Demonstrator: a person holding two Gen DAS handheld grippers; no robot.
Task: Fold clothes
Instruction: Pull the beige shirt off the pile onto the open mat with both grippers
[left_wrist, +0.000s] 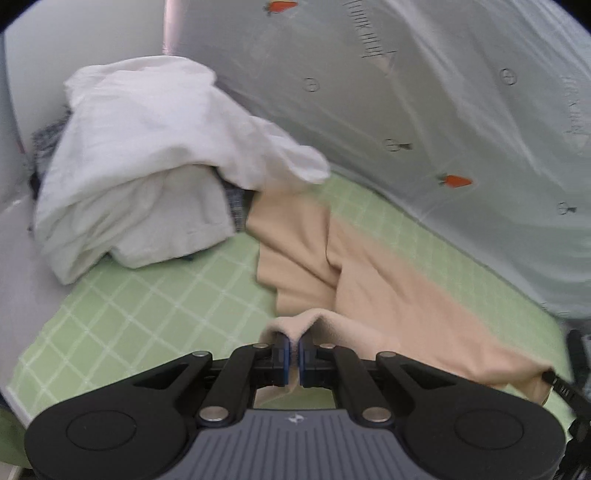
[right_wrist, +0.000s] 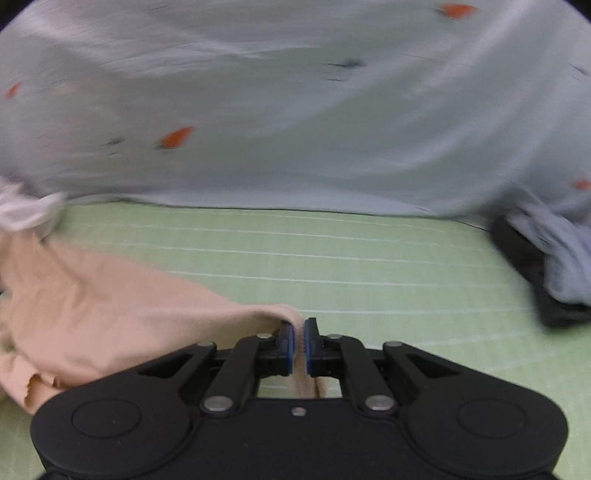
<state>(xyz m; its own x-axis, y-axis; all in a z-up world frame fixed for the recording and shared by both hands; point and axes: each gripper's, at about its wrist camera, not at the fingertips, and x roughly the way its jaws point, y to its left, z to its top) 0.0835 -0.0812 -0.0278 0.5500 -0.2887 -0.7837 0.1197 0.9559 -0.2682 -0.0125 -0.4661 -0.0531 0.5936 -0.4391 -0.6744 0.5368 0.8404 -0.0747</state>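
Observation:
A peach garment (left_wrist: 369, 280) lies rumpled across the green checked sheet (left_wrist: 147, 306). My left gripper (left_wrist: 294, 341) is shut on a raised fold of its near edge, and cloth hangs down between the blue pads. In the right wrist view the same peach garment (right_wrist: 110, 310) spreads to the left, and my right gripper (right_wrist: 299, 328) is shut on another corner of it, with a strip of fabric trailing under the jaws. Both grips hold the cloth a little above the sheet.
A heap of white clothes (left_wrist: 147, 162) over dark fabric sits at the left by a white wall. A pale blue quilt with carrot prints (left_wrist: 443, 110) bounds the far side. A dark garment under grey cloth (right_wrist: 546, 273) lies at the right.

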